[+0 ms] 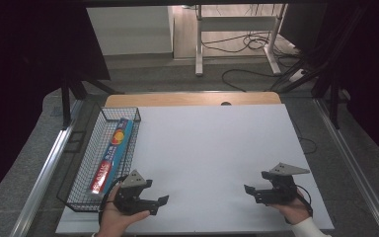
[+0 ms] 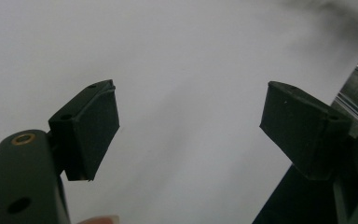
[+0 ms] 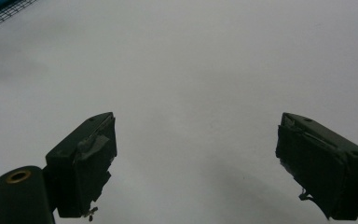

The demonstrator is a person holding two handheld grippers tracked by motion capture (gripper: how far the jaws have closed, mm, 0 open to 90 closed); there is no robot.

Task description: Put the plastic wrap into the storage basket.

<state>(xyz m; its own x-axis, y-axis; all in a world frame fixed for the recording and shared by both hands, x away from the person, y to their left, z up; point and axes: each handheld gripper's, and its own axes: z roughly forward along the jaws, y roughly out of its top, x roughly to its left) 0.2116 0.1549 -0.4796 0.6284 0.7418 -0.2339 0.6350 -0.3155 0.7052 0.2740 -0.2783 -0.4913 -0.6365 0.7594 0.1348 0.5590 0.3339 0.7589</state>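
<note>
My left gripper point(image 1: 161, 202) rests low at the front left of the white table point(image 1: 212, 158), held in a hand and pointing right toward the middle. Its jaws stand apart with nothing between them point(image 2: 191, 126). My right gripper point(image 1: 249, 191) sits at the front right, pointing left, jaws apart over bare white surface point(image 3: 196, 158). A long blue and red box of wrap point(image 1: 111, 154) lies inside the black wire basket point(image 1: 86, 165), just left of my left gripper.
The wire basket stands along the table's left edge. A wooden strip point(image 1: 192, 98) runs along the far edge. Metal rails flank the table, with a desk frame and cables on the floor behind. The table's front right corner point(image 2: 354, 79) appears in the left gripper view.
</note>
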